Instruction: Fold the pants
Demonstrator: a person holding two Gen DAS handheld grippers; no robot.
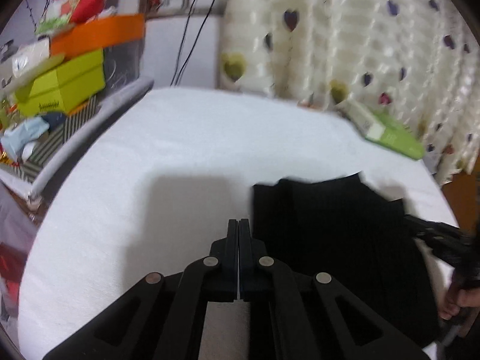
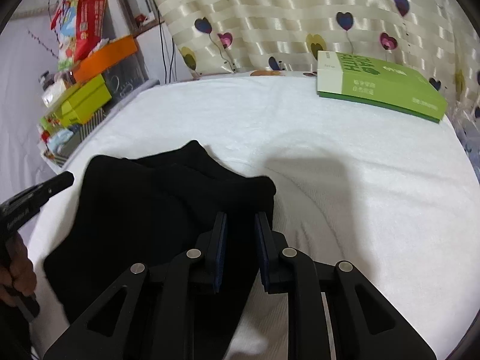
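Black linkage arms fill the foreground as my left gripper [image 1: 239, 225] hovers over bare white cloth, jaws pressed together with nothing between them, just left of the folded black ribbed pants [image 1: 330, 240]. My right gripper [image 2: 240, 219] sits over the pants' [image 2: 144, 210] right edge, jaws parted a little, empty; the fabric lies beneath them. The pants rest bunched on the white towel-covered worktop [image 2: 330, 150]. A green and white box [image 2: 381, 87] lies at the far edge near the heart-print cream curtain [image 2: 285, 15]. Stacked orange and lime boxes [image 1: 75, 69] crowd the left side.
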